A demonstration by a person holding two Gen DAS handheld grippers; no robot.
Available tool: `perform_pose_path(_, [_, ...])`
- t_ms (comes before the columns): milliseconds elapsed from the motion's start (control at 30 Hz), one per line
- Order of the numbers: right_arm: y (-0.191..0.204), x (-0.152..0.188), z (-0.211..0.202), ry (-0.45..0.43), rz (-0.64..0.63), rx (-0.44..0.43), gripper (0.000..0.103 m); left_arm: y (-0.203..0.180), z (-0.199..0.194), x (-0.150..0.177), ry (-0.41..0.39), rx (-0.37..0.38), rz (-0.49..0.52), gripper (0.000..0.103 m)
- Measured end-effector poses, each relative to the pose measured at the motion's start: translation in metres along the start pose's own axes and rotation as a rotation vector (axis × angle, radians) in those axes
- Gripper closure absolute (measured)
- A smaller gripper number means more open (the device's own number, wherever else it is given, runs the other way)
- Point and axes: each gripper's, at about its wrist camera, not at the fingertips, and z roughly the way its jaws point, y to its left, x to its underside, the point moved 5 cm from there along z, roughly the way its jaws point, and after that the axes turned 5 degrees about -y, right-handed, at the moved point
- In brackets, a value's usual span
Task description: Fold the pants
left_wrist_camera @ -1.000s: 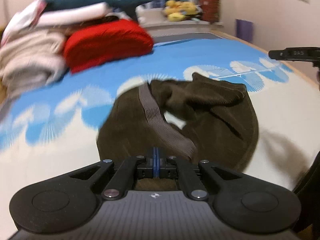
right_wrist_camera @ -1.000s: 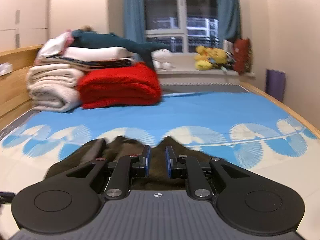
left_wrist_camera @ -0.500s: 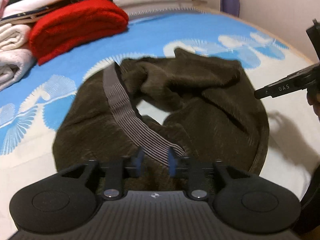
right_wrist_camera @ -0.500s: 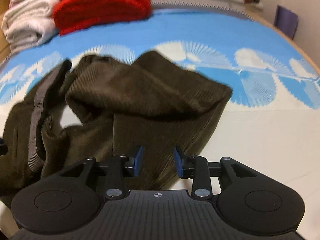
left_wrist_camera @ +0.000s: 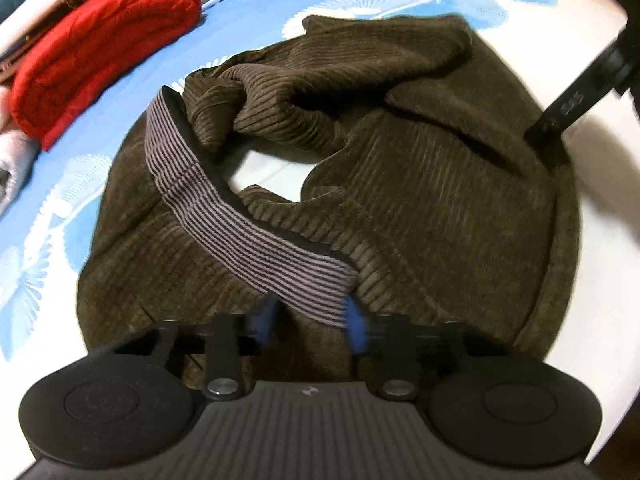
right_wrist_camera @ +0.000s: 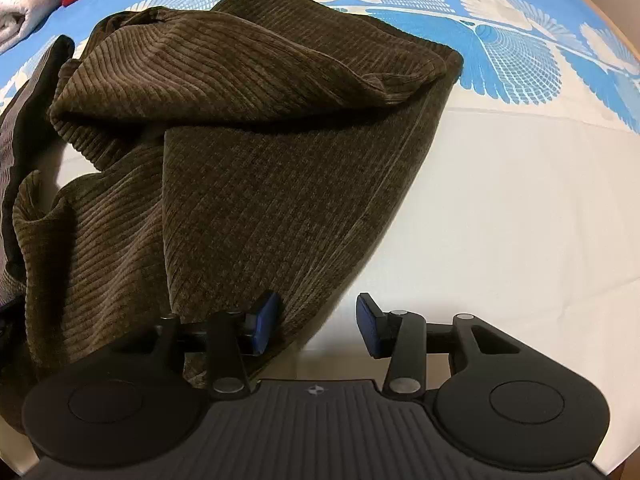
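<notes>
My left gripper (left_wrist_camera: pixel 310 318) has motion-blurred blue fingertips (left_wrist_camera: pixel 357 330), and its body hides the near edge of the crumpled brown corduroy pants (left_wrist_camera: pixel 420 208). The folded red blanket (left_wrist_camera: pixel 100 48) is cut off at the frame's left edge. My right gripper (right_wrist_camera: pixel 316 326) covers the pants' near hem; their striped grey waistband (right_wrist_camera: pixel 6 152) runs off the left edge.

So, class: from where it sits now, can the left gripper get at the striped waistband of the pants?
Probably yes. The left gripper is open, and the near end of the striped waistband lies on top of the pants between its fingertips, with nothing covering it.
</notes>
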Motion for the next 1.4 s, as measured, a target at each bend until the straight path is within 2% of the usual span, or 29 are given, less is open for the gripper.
perform_pose_path(33, [0.0, 0.0, 0.0, -0.001, 0.002, -0.003, 0.063, 0.003, -0.005, 0.0, -0.013, 0.001, -0.013, 0.077])
perform_pose_path(67, [0.001, 0.001, -0.001, -0.007, 0.005, -0.011, 0.078, 0.005, -0.01, -0.001, -0.028, 0.002, -0.021, 0.078])
perform_pose_path(167, [0.001, -0.003, -0.005, -0.046, 0.022, -0.026, 0.095, 0.027, -0.032, -0.002, -0.106, -0.02, -0.088, 0.083])
perform_pose_path(300, [-0.003, -0.005, -0.019, -0.102, 0.069, -0.029, 0.096, 0.09, -0.071, 0.008, -0.225, -0.119, -0.273, 0.086])
perform_pose_path(400, [-0.008, -0.005, -0.03, -0.14, 0.089, -0.026, 0.096, 0.157, -0.101, 0.038, -0.257, -0.248, -0.493, 0.086])
perform_pose_path(500, [-0.014, -0.003, -0.037, -0.156, 0.096, -0.016, 0.096, 0.211, -0.119, 0.085, -0.177, -0.413, -0.66, 0.086])
perform_pose_path(567, [-0.017, -0.001, -0.039, -0.151, 0.095, -0.011, 0.096, 0.232, -0.12, 0.115, -0.085, -0.461, -0.736, 0.086])
perform_pose_path(633, [-0.02, 0.002, -0.042, -0.146, 0.089, -0.008, 0.096, 0.248, -0.117, 0.146, 0.013, -0.442, -0.831, 0.086])
perform_pose_path(733, [-0.019, 0.003, -0.041, -0.128, 0.075, -0.002, 0.097, 0.261, -0.116, 0.176, 0.096, -0.404, -0.944, 0.085])
perform_pose_path(800, [-0.017, 0.003, -0.042, -0.116, 0.072, 0.002, 0.097, 0.271, -0.118, 0.19, 0.112, -0.389, -1.033, 0.083])
perform_pose_path(900, [-0.015, 0.003, -0.044, -0.115, 0.069, -0.012, 0.096, 0.281, -0.123, 0.202, 0.114, -0.423, -1.136, 0.082])
perform_pose_path(967, [-0.015, 0.003, -0.044, -0.117, 0.072, -0.03, 0.096, 0.287, -0.124, 0.203, 0.104, -0.431, -1.17, 0.078])
perform_pose_path(1000, [-0.015, 0.004, -0.044, -0.117, 0.076, -0.041, 0.096, 0.288, -0.123, 0.198, 0.099, -0.428, -1.183, 0.072])
perform_pose_path(1067, [-0.017, 0.005, -0.042, -0.114, 0.092, -0.062, 0.093, 0.285, -0.116, 0.189, 0.088, -0.417, -1.169, 0.07])
perform_pose_path(1267, [-0.034, -0.001, -0.035, -0.134, 0.204, -0.105, 0.075, 0.243, -0.089, 0.13, 0.034, -0.25, -0.957, 0.055])
perform_pose_path(1400, [-0.038, -0.011, -0.028, -0.152, 0.233, -0.102, 0.066, 0.204, -0.064, 0.102, 0.081, -0.164, -0.798, 0.052])
